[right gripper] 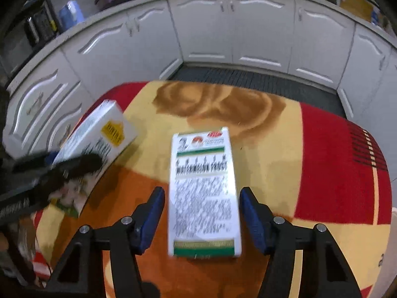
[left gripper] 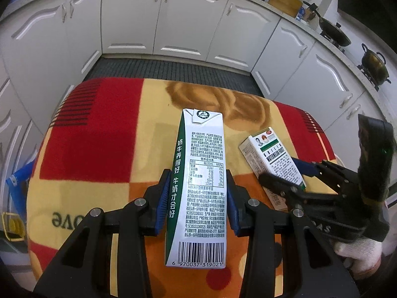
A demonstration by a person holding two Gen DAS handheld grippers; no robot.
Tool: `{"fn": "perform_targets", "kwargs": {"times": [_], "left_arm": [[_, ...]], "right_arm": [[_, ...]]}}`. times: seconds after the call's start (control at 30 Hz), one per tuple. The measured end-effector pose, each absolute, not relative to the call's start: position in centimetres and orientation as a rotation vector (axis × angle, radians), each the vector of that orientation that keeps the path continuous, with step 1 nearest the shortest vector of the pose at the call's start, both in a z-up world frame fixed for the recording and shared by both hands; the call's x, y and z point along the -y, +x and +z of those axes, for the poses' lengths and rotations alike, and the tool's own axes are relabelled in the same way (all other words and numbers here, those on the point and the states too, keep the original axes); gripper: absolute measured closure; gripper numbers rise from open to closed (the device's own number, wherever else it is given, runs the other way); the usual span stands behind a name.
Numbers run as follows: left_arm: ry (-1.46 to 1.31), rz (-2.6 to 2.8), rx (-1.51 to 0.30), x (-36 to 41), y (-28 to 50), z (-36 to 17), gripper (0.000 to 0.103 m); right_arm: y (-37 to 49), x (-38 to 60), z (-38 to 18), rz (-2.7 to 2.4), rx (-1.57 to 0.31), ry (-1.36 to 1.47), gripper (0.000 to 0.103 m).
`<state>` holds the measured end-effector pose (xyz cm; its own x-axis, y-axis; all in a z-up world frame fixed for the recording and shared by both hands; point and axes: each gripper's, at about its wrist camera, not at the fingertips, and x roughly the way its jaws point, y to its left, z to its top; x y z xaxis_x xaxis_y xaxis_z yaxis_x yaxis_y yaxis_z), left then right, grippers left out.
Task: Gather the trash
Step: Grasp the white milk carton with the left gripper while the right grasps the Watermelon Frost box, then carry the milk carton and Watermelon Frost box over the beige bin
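left gripper [left gripper: 196, 201] clamps a milk carton [left gripper: 198, 186] above the blanket [left gripper: 104, 136]; right gripper [right gripper: 202, 219] brackets a small box [right gripper: 203, 193], pads apparently not yet pressing; nothing binned.

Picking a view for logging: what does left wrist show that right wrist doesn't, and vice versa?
Left wrist only: milk carton's nutrition panel and barcode, the left tool clamped on its sides, a wok and pot on the stove at right, a white-gloved hand.
Right wrist only: the right tool straddling the small box, gaps at both pads; the carton's yellow label.
Both: carton, small box, red-and-orange blanket, white cabinets.
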<state>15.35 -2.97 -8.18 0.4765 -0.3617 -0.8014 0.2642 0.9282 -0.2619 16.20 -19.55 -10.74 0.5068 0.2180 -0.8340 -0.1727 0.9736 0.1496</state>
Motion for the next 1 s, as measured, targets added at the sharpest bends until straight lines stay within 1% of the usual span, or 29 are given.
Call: {"fn": "perform_targets", "kwargs": {"times": [0.07, 0.13, 0.63, 1.0], "left_arm": [[-0.106, -0.376, -1.002, 3.0, 15.0, -8.2, 0.065], [-0.102, -0.375, -0.996, 3.1, 14.6, -8.0, 0.065], [-0.042, -0.437, -0.905, 7.4, 11.6, -5.5, 0.066], [0.002, -0.449, -0.875, 10.4, 9.1, -4.7, 0.066]], "right_arm": [[16.6, 19.2, -11.0, 0.237, -1.012, 0.075, 0.041], [16.3, 19.0, -11.1, 0.234, -1.008, 0.066, 0.052], [9.0, 23.2, -7.1, 0.174, -0.879, 0.163, 0.052], [6.2, 25.0, -6.3, 0.115, -0.831, 0.172, 0.052]]}}
